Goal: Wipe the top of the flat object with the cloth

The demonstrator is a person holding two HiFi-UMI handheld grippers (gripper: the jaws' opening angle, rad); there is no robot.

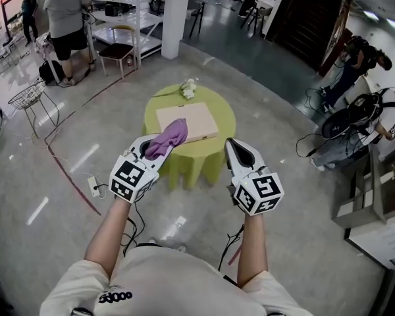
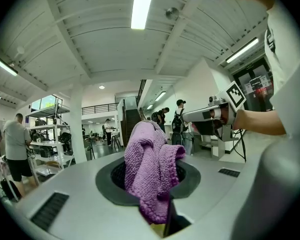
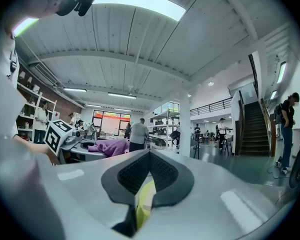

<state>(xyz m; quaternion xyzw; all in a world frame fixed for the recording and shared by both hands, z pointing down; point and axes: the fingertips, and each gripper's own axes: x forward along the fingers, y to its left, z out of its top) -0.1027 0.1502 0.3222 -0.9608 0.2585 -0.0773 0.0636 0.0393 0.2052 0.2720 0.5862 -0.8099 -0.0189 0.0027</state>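
The left gripper [image 1: 153,145] is clamped on a purple cloth [image 1: 171,135]. In its own view the knitted fabric [image 2: 150,169] bunches up out of the closed jaws and folds over to one side. The right gripper [image 1: 237,151] has its jaws pressed together with nothing between them; only a narrow seam shows in its own view [image 3: 149,171].

Both grippers are held up in the air on the near side of a round green tabletop [image 1: 220,107], the left one at its near-left edge and the right one at its near-right edge. A flat beige board [image 1: 192,120] lies about in the middle of the tabletop. The cloth's loose end overlaps the board's near-left corner in the head view; contact cannot be judged. A small white bunch [image 1: 188,88] sits at the tabletop's far edge.
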